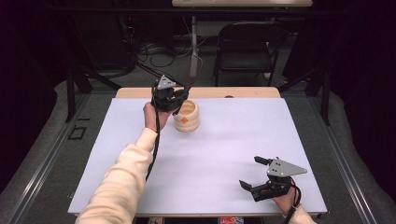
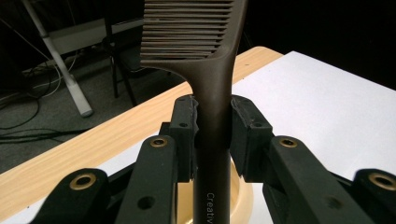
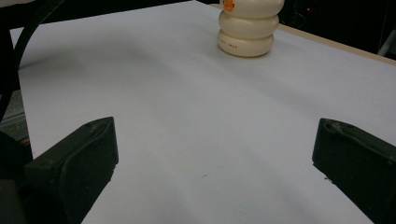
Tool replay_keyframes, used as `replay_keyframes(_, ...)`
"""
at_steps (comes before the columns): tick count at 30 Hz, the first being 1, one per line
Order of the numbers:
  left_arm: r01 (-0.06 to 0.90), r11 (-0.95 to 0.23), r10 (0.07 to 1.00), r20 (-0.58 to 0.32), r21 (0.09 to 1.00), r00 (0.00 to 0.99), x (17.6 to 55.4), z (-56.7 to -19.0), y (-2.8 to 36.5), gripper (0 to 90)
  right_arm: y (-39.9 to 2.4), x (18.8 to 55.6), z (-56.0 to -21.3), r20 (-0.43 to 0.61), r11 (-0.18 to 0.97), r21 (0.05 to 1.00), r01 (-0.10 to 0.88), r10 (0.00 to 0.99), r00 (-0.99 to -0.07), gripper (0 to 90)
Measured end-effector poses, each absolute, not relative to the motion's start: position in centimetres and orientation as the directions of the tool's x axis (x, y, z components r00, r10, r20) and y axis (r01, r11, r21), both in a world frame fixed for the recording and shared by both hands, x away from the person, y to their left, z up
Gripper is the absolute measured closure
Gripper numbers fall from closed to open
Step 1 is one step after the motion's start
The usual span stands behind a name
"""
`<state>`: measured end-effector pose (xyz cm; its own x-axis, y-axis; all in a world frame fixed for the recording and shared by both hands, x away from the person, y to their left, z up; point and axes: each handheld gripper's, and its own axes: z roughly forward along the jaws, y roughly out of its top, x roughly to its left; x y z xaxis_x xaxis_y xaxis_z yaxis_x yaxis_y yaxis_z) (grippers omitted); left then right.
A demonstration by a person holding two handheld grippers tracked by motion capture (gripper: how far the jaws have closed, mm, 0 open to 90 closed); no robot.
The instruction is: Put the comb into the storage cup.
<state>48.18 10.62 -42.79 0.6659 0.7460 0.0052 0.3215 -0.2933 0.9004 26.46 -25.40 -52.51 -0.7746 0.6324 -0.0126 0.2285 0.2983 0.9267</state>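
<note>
My left gripper point(image 2: 212, 121) is shut on the handle of a dark brown comb point(image 2: 196, 42), whose teeth stick up past the jaws. In the high view that gripper point(image 1: 173, 99) hovers at the left rim of a cream ribbed cup point(image 1: 187, 116) standing at the back of the white sheet; the comb handle point(image 1: 192, 77) runs up behind it. The cup's rim point(image 2: 245, 198) shows below the jaws in the left gripper view. My right gripper point(image 1: 252, 173) rests near the front right corner, open and empty. The cup point(image 3: 247, 28) stands far ahead of its jaws.
A white sheet point(image 1: 210, 154) covers most of the wooden table point(image 1: 243, 92). Behind the table stand a black folding chair point(image 1: 245, 46) and cables on the floor. A dark metal frame point(image 1: 70, 93) rises at the left.
</note>
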Motion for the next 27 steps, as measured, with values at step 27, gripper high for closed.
replay_keyframes(27, 0.279, -0.234, 0.764, -0.001, 0.931, 0.645, 49.2, -43.2, 9.2, 72.2, -25.5, 26.4, -52.5, -0.008, 0.295, 0.927, 0.232, 0.633, -0.774, 0.0)
